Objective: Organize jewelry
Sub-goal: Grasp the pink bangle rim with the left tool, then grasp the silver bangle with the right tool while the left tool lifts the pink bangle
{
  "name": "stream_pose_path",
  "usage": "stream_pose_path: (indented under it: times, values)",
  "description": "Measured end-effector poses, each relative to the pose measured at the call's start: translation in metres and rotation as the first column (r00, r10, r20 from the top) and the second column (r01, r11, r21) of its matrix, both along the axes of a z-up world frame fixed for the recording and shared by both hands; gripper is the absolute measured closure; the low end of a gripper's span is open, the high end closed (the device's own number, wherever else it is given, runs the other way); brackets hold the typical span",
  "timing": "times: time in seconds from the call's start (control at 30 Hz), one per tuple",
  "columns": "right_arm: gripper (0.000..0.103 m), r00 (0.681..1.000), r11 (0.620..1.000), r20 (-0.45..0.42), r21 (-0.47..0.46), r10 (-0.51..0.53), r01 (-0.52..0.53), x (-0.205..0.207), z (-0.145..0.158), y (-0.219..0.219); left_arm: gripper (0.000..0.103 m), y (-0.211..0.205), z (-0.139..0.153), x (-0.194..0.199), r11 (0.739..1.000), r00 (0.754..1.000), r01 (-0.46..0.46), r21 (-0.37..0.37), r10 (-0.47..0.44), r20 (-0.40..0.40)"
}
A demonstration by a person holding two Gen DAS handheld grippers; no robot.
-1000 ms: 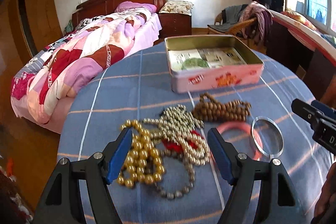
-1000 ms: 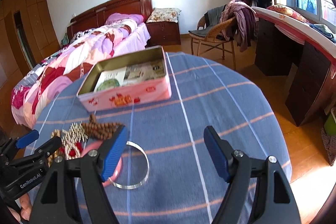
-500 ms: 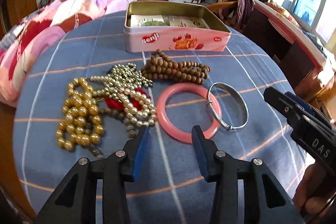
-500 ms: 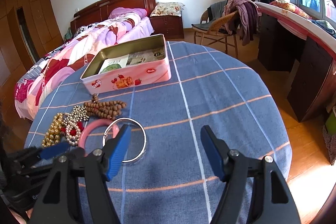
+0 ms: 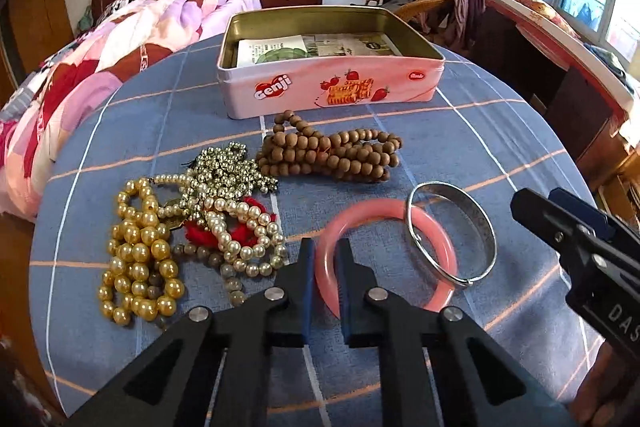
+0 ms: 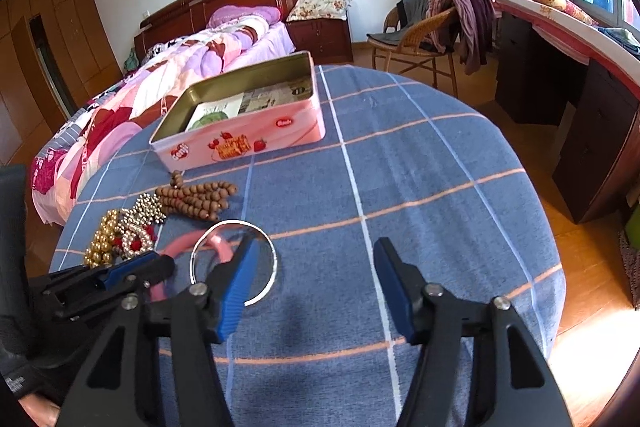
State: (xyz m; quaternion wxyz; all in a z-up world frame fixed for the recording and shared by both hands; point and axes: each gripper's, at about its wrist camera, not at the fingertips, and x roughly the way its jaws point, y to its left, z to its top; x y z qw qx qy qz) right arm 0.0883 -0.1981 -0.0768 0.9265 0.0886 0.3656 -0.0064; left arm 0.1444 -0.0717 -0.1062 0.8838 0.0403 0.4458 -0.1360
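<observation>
My counter point(image 5: 500, 131), under a blue checked cloth, carries everything, and I place it all from the pink tin point(image 5: 332, 87) at its far side. The tin stands open with printed paper in its bottom. Just in front of the tin lie the brown wooden beads point(image 5: 332, 155); nearer me and left of them sits a tangled pile of gold, silver and pearl strands point(image 5: 188, 231). Further in front of the tin, the pink bangle point(image 5: 424, 219) lies partly under the silver bangle point(image 5: 476, 215). My left claw point(image 5: 325, 259) is pinched on the pink bangle's near rim. My right claw point(image 6: 314, 283) hangs wide open, holding nothing, over cloth beside the silver bangle.
</observation>
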Motion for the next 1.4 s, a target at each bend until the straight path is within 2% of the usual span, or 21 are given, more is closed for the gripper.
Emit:
stream_pose_path:
  times: [0.17, 0.27, 0.4, 0.53, 0.6, 0.8, 1.03, 1.07, 1.13, 1.17, 1.2, 1.3, 1.33, 1.4]
  values:
    - [0.041, 1.000, 1.000, -0.012, -0.007, 0.011, -0.011, 0.000, -0.001, 0.002, 0.094, 0.005, 0.004, -0.006, 1.000, 1.000, 0.011, -0.021, -0.011, 0.013]
    - [0.041, 0.998, 0.998, -0.021, 0.021, 0.055, -0.055, -0.001, -0.001, 0.004, 0.094, 0.012, 0.016, -0.014, 0.999, 0.998, 0.024, -0.026, -0.023, 0.065]
    - [0.040, 0.993, 0.994, -0.035, 0.007, 0.109, -0.109, 0.000, -0.001, 0.016, 0.094, 0.025, 0.034, -0.021, 0.999, 0.992, 0.024, -0.037, -0.019, 0.127]
    - [0.029, 0.986, 0.987, -0.065, 0.046, 0.157, -0.154, 0.004, -0.006, 0.023, 0.094, 0.034, 0.046, -0.022, 0.999, 0.984, 0.021, -0.039, -0.014, 0.180]
    - [0.026, 0.982, 0.986, -0.082, 0.029, 0.168, -0.166, 0.005, -0.007, 0.028, 0.094, 0.038, 0.048, -0.021, 0.999, 0.982, 0.021, -0.036, -0.014, 0.190]
    - [0.023, 0.972, 0.979, -0.147, -0.067, 0.182, -0.194, 0.016, -0.013, 0.043, 0.095, 0.048, 0.041, -0.026, 0.999, 0.984, 0.028, -0.030, -0.023, 0.177]
    - [0.017, 0.961, 0.970, -0.204, -0.117, 0.186, -0.212, 0.029, -0.021, 0.056, 0.095, 0.061, 0.028, -0.033, 0.997, 0.989, 0.068, -0.024, -0.064, 0.131]
    - [0.017, 0.960, 0.967, -0.209, -0.128, 0.189, -0.218, 0.028, -0.022, 0.059, 0.090, 0.062, 0.026, -0.033, 0.997, 0.990, 0.071, -0.017, -0.069, 0.123]
    - [0.016, 0.958, 0.959, -0.212, -0.169, 0.191, -0.228, 0.026, -0.024, 0.064, 0.059, 0.063, 0.022, -0.033, 0.996, 0.990, 0.086, -0.009, -0.085, 0.110]
    - [0.017, 0.959, 0.956, -0.206, -0.178, 0.195, -0.233, 0.025, -0.024, 0.065, 0.033, 0.063, 0.021, -0.034, 0.996, 0.990, 0.092, -0.009, -0.091, 0.108]
    - [0.016, 0.957, 0.955, -0.207, -0.173, 0.203, -0.241, 0.024, -0.024, 0.065, 0.024, 0.061, 0.020, -0.036, 0.995, 0.989, 0.102, -0.013, -0.100, 0.110]
    - [0.023, 0.957, 0.953, -0.200, -0.177, 0.208, -0.245, 0.022, -0.023, 0.062, 0.024, 0.055, 0.016, -0.037, 0.991, 0.988, 0.130, -0.026, -0.128, 0.088]
    - [0.034, 0.959, 0.955, -0.191, -0.173, 0.209, -0.242, 0.020, -0.021, 0.058, 0.024, 0.052, 0.014, -0.036, 0.991, 0.988, 0.130, -0.018, -0.128, 0.081]
    - [0.034, 0.964, 0.961, -0.191, -0.169, 0.185, -0.218, 0.021, -0.021, 0.053, 0.024, 0.045, 0.009, -0.034, 0.993, 0.989, 0.120, 0.003, -0.120, 0.083]
